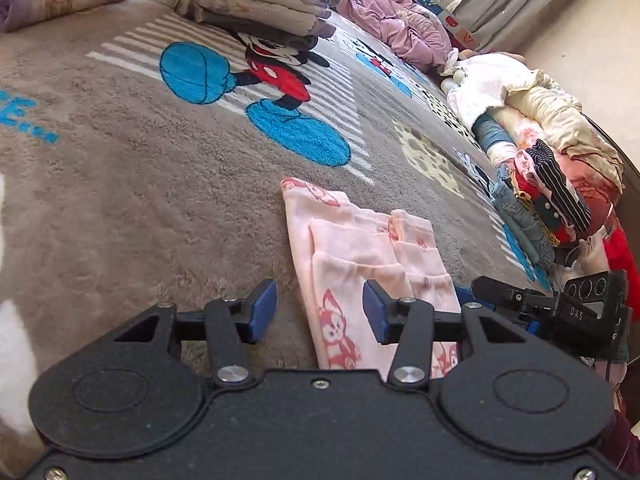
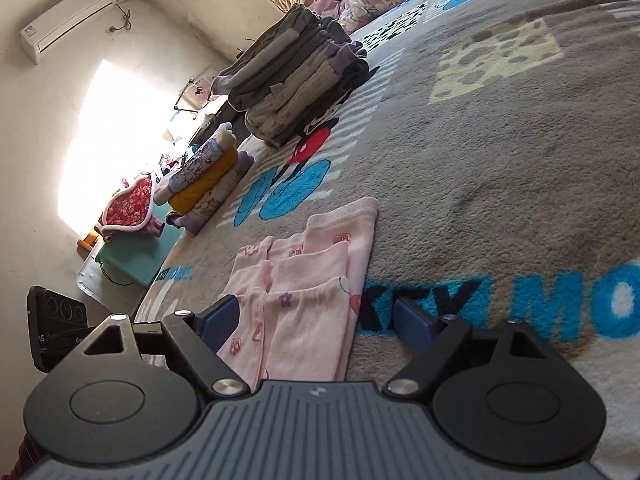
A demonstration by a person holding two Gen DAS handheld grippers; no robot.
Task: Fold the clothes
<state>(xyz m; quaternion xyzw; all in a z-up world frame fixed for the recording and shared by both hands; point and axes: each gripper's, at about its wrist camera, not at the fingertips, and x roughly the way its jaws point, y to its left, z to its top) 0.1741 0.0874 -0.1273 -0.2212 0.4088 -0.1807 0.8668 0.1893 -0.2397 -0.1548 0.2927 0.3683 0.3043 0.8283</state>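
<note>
A small pink garment (image 1: pixel 352 264) with red cartoon prints lies folded in layers on the grey Mickey Mouse carpet (image 1: pixel 140 184). It also shows in the right wrist view (image 2: pixel 316 288). My left gripper (image 1: pixel 320 314) is open, low over the garment's near end, blue pads either side of its left edge. My right gripper (image 2: pixel 316 320) is open wide, straddling the garment's near end. The right gripper's body shows at the right of the left wrist view (image 1: pixel 560 308).
A stack of folded grey and beige clothes (image 1: pixel 264 0) stands at the back, also in the right wrist view (image 2: pixel 296 80). A yellow and purple folded stack (image 2: pixel 204 184) lies left. A heap of unfolded clothes (image 1: pixel 540 168) lines the right edge. Pink bedding (image 1: pixel 396 24) lies beyond.
</note>
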